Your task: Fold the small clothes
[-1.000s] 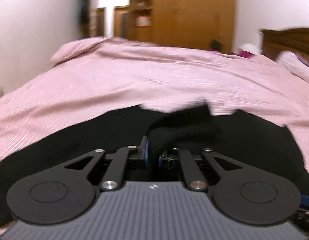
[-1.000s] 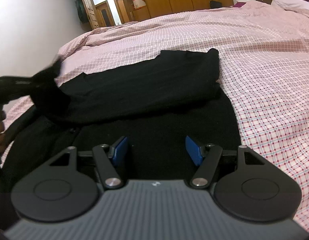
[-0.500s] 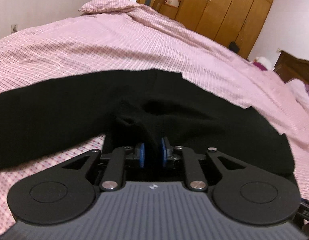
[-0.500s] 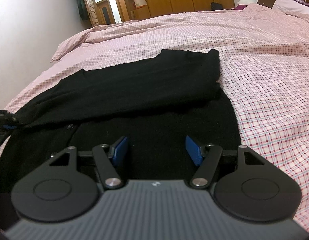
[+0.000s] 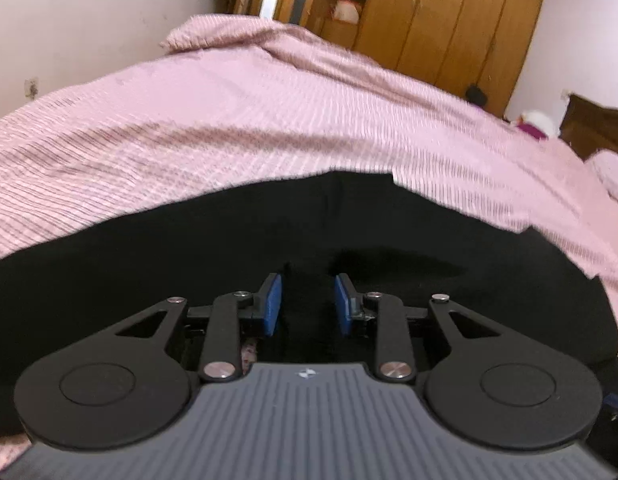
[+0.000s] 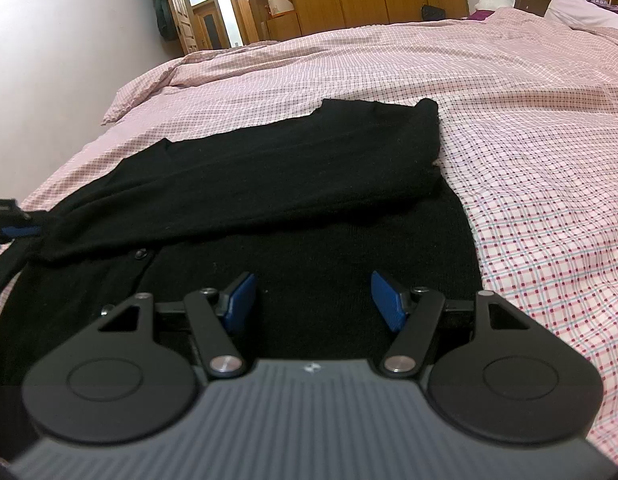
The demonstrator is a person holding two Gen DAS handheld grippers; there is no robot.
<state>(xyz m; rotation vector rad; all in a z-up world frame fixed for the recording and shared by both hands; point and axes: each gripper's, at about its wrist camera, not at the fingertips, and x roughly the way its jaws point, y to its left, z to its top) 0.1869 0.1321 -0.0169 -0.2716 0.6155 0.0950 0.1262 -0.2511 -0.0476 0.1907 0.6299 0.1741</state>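
Checked bedspread (image 6: 529,128), black cardigan (image 6: 293,176), no legible writing.

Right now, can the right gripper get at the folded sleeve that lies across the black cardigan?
Probably yes. The right gripper is open and empty over the black cardigan, and nothing stands between it and the folded sleeve ahead.

Soft indoor light; left view motion-blurred, right view sharp; fisheye edges bend.
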